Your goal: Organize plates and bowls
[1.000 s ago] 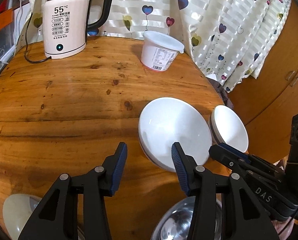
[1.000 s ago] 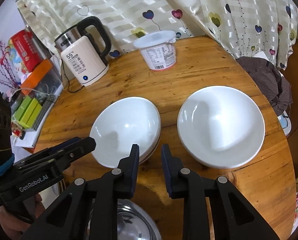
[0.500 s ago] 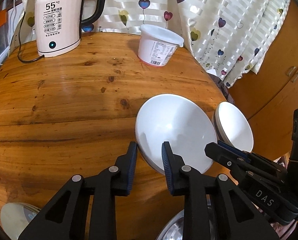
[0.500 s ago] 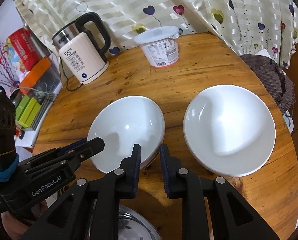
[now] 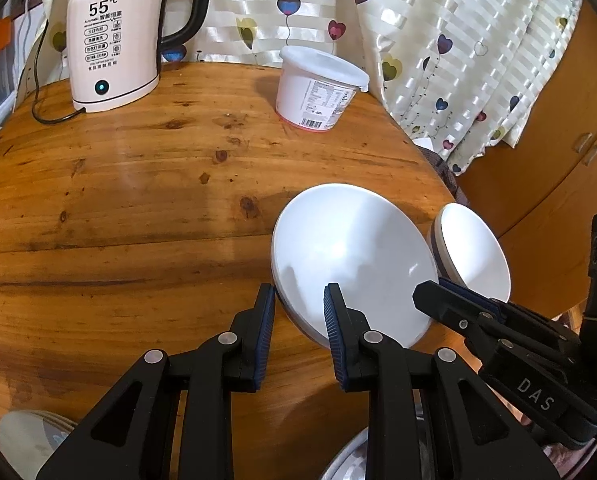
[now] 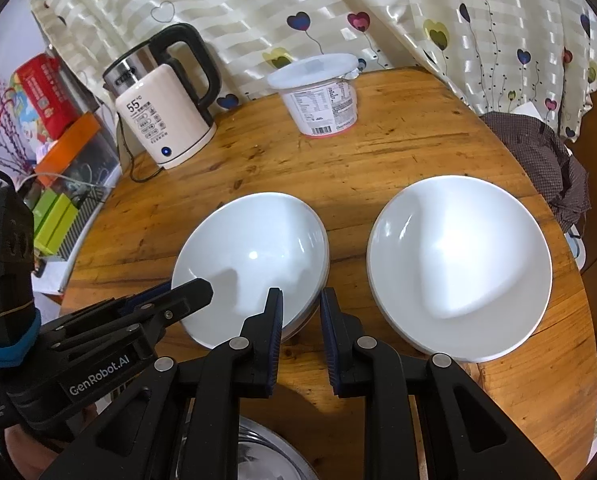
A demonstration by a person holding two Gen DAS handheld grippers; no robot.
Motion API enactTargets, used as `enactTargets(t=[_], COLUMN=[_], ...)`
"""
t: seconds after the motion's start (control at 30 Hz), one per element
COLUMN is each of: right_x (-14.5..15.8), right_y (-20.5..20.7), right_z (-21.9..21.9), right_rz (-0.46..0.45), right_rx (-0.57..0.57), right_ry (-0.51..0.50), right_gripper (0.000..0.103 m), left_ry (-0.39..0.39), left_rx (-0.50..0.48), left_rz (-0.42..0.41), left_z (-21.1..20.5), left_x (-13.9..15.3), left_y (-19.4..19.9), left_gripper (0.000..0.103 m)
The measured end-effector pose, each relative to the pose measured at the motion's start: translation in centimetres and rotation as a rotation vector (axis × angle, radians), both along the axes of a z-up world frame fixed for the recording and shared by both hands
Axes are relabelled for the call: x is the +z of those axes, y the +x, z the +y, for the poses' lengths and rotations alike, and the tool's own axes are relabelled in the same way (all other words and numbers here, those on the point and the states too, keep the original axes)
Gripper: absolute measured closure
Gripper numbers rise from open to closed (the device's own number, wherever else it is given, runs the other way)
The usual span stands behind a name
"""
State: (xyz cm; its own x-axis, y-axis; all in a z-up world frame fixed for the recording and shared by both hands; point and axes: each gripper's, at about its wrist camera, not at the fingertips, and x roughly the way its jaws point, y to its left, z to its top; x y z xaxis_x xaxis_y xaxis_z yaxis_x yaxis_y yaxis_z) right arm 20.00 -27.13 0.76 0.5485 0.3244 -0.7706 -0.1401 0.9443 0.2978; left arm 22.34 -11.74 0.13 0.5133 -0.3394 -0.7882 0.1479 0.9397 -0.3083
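Two stacks of white bowls sit on the round wooden table (image 5: 138,208). My left gripper (image 5: 299,312) straddles the near-left rim of the left white bowl stack (image 5: 350,256), with a visible gap between the pads and the rim. My right gripper (image 6: 300,316) straddles the near-right rim of the same stack (image 6: 254,256), jaws narrowly apart around the rim. The right white bowl stack (image 6: 458,260) lies beside it; it also shows in the left wrist view (image 5: 474,252). Each gripper shows in the other's view.
A pink electric kettle (image 5: 110,44) with a cord and a white lidded tub (image 5: 318,88) stand at the table's back. A steel bowl (image 6: 266,456) lies near the front edge. A pale dish (image 5: 26,440) is at the front left. Curtain and cabinet lie beyond.
My left gripper narrowed from wide open and moved forward onto the left stack's rim. My right gripper crept forward to the same stack's other side.
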Motion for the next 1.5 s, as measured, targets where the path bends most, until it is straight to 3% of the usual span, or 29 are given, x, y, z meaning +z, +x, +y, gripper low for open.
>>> enactTargets(t=[0.73,1.5], right_x=[1.9,5.9], right_y=[-1.6,-7.8], right_z=[0.4,0.5], right_rz=[-0.025,-0.085], right_rx=[0.011,0.031], right_ry=[0.0,0.008], right_gripper=[0.084,0.084], left_ry=[0.009,0.007], left_rx=[-0.002,-0.002], left_rz=[-0.042,-0.095], left_z=[0.3,0.6], left_x=[2.1,5.7], left_y=[-2.0,-8.1], left_gripper=[0.077,0.077])
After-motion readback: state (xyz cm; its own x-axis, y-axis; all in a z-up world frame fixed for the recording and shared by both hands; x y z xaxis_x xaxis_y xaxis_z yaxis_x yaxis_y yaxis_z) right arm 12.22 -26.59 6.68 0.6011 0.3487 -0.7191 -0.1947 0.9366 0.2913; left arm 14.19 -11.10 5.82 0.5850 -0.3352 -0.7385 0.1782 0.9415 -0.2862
